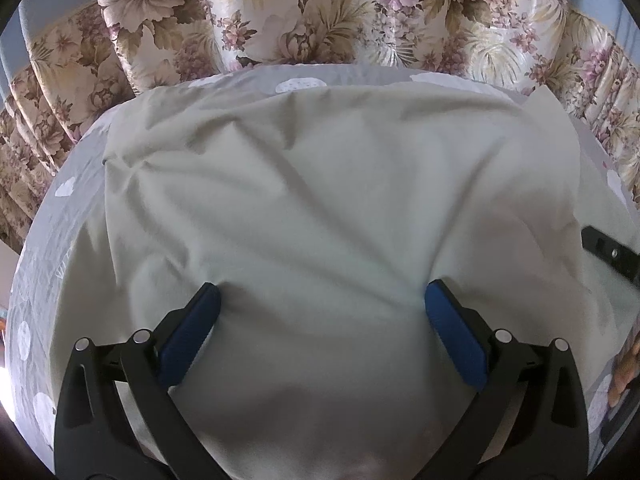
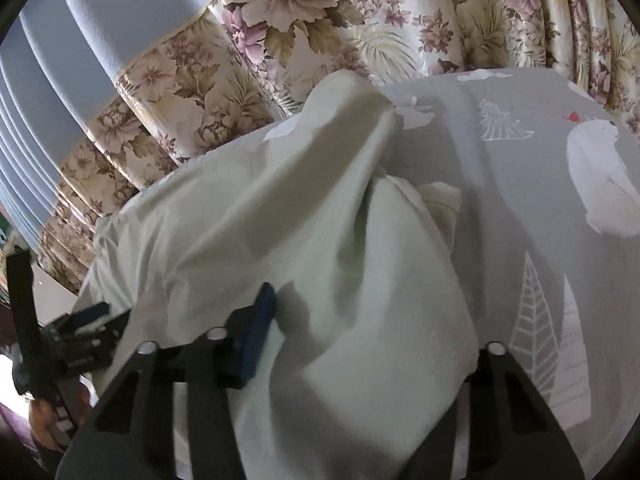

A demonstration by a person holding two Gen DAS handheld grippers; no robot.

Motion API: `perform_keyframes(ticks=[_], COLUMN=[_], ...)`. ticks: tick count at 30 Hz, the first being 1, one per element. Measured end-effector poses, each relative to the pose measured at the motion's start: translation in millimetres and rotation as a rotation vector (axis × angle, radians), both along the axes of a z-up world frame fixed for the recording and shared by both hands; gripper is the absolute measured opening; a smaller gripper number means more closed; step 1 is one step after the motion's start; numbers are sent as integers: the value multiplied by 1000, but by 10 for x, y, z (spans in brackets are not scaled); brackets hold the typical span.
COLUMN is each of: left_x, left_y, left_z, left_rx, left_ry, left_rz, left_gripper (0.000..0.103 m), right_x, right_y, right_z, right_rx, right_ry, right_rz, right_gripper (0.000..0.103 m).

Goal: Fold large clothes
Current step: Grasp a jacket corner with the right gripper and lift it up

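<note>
A large pale cream garment [image 1: 320, 200] lies spread over the grey patterned bed sheet [image 1: 72, 184]. My left gripper [image 1: 320, 308] is open, its blue pads wide apart, with the cloth lying between and under them. In the right wrist view the same garment [image 2: 320, 240] is bunched and draped over my right gripper [image 2: 360, 320]. Its left blue pad [image 2: 258, 340] shows; the right finger is hidden under the cloth. The left gripper [image 2: 76, 328] shows at the lower left there. The right gripper's black body [image 1: 612, 256] shows at the right edge of the left wrist view.
Floral curtains [image 1: 320, 12] hang behind the bed, with a blue wall [image 2: 100, 20] above them. The grey sheet with white bird and leaf prints [image 2: 560, 200] lies bare to the right of the garment. A hand [image 1: 624, 372] shows at the right edge.
</note>
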State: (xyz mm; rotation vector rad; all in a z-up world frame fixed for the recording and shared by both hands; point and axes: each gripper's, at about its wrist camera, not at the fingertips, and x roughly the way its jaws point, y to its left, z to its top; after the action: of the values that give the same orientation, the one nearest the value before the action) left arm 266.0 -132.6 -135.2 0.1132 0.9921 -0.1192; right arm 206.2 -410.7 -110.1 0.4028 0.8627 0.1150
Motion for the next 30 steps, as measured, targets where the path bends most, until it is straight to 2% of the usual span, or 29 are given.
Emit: perform_keyframes(ticks=[1, 2, 4, 8, 12, 14, 18, 22, 30], left_x=[2, 2, 10, 9, 8, 9, 9, 5, 14], left_y=[-2, 5, 5, 2, -1, 0, 16, 16, 21], left_z=[-1, -1, -3, -6, -7, -4, 3, 1, 5], left_rx=[1, 1, 3, 6, 9, 6, -2, -1, -2], left_ry=[1, 1, 1, -1, -1, 1, 5, 4, 11], left_rz=[-1, -3, -4, -1, -4, -5, -17, -19, -19], left_gripper=[100, 100, 100, 100, 100, 100, 100, 100, 100], right_x=[-3, 3, 69, 106, 32, -46, -292, -456, -22], right_y=[22, 34, 56, -1, 61, 24, -105, -152, 88], right_z=[45, 56, 9, -42, 15, 71, 15, -71, -64], right_rx=[-13, -22, -34, 31, 3, 29, 76, 160, 68], right_ry=[-3, -1, 31, 52, 46, 51, 84, 93, 34], right_rz=[10, 15, 21, -2, -21, -52, -94, -111, -127], right_gripper=[30, 30, 30, 35, 23, 22, 43, 50, 44])
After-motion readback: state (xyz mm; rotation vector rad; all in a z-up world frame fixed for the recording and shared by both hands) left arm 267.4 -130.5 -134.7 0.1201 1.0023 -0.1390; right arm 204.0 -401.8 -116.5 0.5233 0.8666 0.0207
